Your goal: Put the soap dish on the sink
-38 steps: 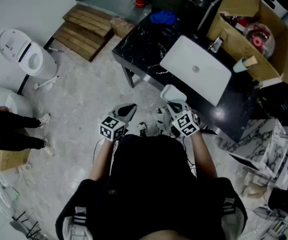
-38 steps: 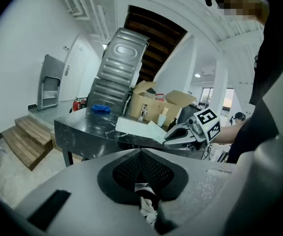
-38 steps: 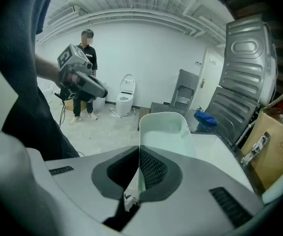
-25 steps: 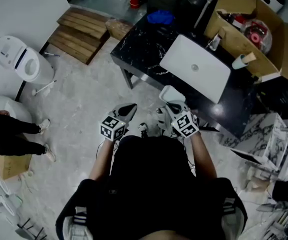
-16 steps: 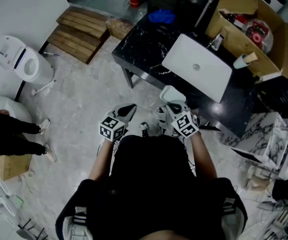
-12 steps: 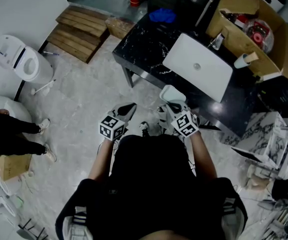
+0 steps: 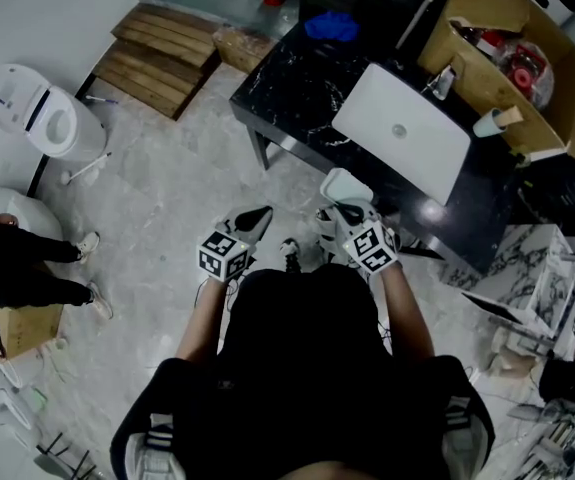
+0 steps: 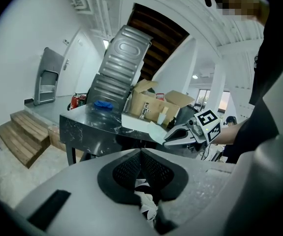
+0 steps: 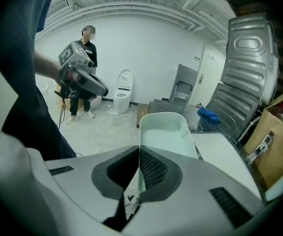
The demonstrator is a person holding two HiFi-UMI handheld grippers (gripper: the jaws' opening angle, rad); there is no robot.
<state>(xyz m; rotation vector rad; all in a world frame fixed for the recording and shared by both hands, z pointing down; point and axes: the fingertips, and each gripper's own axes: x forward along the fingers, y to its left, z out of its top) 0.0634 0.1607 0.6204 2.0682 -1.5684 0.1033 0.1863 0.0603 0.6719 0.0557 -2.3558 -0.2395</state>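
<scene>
My right gripper (image 7: 341, 206) is shut on the rim of a pale, white-green soap dish (image 9: 163, 132), which sticks out ahead of the jaws. In the head view the soap dish (image 7: 341, 184) hangs just short of the near edge of the black marble counter (image 7: 297, 93). The white rectangular sink (image 7: 403, 131) sits in that counter, beyond the dish. My left gripper (image 7: 258, 217) is shut on nothing, held over the floor to the left of the right one. The right gripper (image 8: 173, 137) with the dish shows in the left gripper view.
An open cardboard box (image 7: 507, 63) with a tap and small items stands behind the sink. A blue cloth (image 7: 329, 26) lies at the counter's far end. A white toilet (image 7: 32, 111) and wooden steps (image 7: 169, 60) stand on the marble floor at left. A person (image 9: 83, 68) stands near the toilet.
The counter and sink have shifted slightly up and to the right in the head view. Both grippers hold the same pose, the dish still in the right one.
</scene>
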